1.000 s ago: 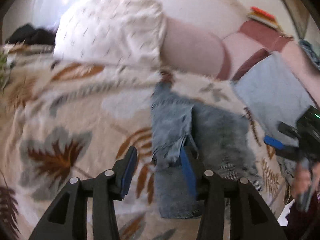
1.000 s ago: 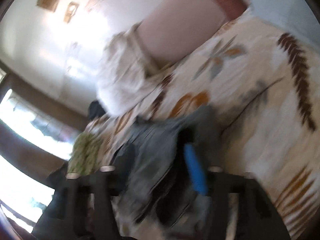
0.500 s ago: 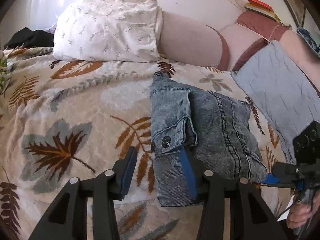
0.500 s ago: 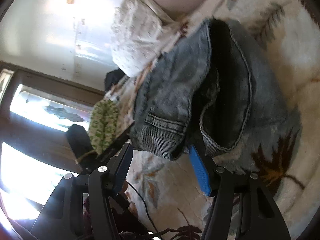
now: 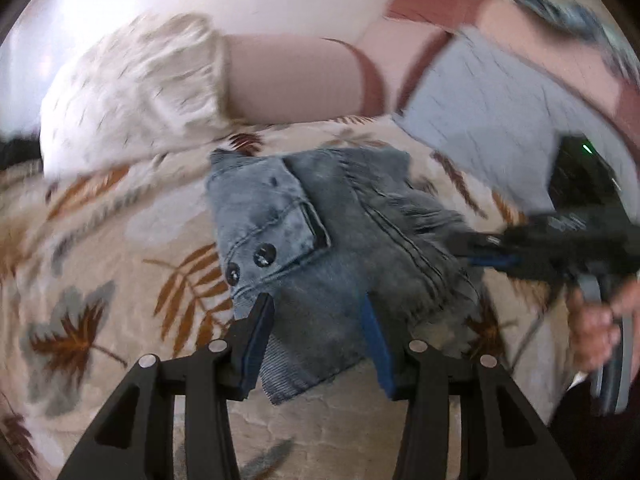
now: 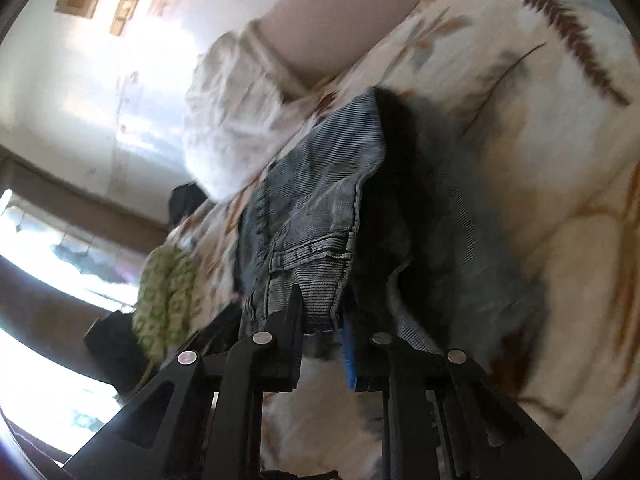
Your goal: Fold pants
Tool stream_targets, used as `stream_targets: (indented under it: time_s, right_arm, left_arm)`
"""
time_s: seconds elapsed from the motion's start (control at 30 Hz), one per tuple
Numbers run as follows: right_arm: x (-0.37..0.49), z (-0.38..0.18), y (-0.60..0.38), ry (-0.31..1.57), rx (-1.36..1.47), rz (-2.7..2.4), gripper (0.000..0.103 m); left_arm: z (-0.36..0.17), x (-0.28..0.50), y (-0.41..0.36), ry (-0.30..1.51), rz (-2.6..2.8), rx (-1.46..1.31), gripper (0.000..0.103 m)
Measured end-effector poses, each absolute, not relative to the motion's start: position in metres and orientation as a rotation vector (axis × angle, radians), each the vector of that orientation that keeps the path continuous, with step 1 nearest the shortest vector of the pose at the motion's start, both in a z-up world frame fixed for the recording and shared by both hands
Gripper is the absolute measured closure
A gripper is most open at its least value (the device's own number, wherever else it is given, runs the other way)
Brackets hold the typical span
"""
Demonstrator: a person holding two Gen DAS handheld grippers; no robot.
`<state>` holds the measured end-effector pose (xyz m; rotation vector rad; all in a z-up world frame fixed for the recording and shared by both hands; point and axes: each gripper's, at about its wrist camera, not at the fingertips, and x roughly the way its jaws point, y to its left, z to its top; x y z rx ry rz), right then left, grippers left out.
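Pants: the folded denim pants [image 5: 336,264] lie on the leaf-print bedspread [image 5: 112,288], a compact bundle with two dark buttons facing up on the flap nearest the white pillow [image 5: 132,92].

Pants from the other side: in the right wrist view the pants [image 6: 316,200] show stacked layers with a hem edge hanging toward the camera, the pillow [image 6: 232,120] beyond them.

Right gripper: the right gripper [image 6: 322,332] has just been closing; its jaws stand narrow with the near hem of the pants between them, and the pads appear to pinch that edge. In the left wrist view it [image 5: 492,256] reaches in at the side of the pants away from the pillow, held by a hand [image 5: 596,320].

Left gripper: the left gripper [image 5: 316,336] has its jaws moderately apart, having just opened a little; the near edge of the pants lies between the fingers, but the pads do not press on it.

Step in hand: likely taking hold of the bundle's edges for another fold or for tidying.

Doing it well: catch all layers in the pinch, not just the top hem; close the left jaws on the matching edge before lifting, so both sides rise together and the layers stay aligned.

Risk: a single-layer grip would probably peel the fold open.

Surroundings: a grey quilted cushion [image 5: 492,120] lies beyond the pants, away from the pillow.
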<state>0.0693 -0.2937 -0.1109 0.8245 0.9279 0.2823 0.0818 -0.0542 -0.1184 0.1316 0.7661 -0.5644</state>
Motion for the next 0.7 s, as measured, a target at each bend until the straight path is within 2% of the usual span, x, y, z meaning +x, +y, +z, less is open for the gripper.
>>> stream_targets:
  time_s: [0.07,0.2,0.37,0.6,0.7]
  right_arm:
    - [0.075,-0.122,-0.3,0.957,0.801,0.211,0.088]
    - [0.08,-0.149,-0.306,1.034,0.909,0.229,0.087]
    - [0.067,-0.124,-0.312,0.996,0.862,0.314,0.064]
    - [0.058,-0.123,-0.31,1.05,0.72,0.321,0.061]
    - [0.059,-0.128,-0.303,1.075,0.698,0.305,0.06]
  left_arm:
    - [-0.119,0.079,-0.058,0.753,-0.558,0.18,0.05]
    - [-0.114,0.093,-0.034,0.785,-0.54,0.056,0.05]
    - [-0.127,0.11,-0.02,0.844,-0.489,-0.017,0.05]
    - [-0.13,0.109,-0.025,0.846,-0.489,-0.008,0.05]
    - [-0.132,0.113,-0.022,0.862,-0.485,-0.028,0.045]
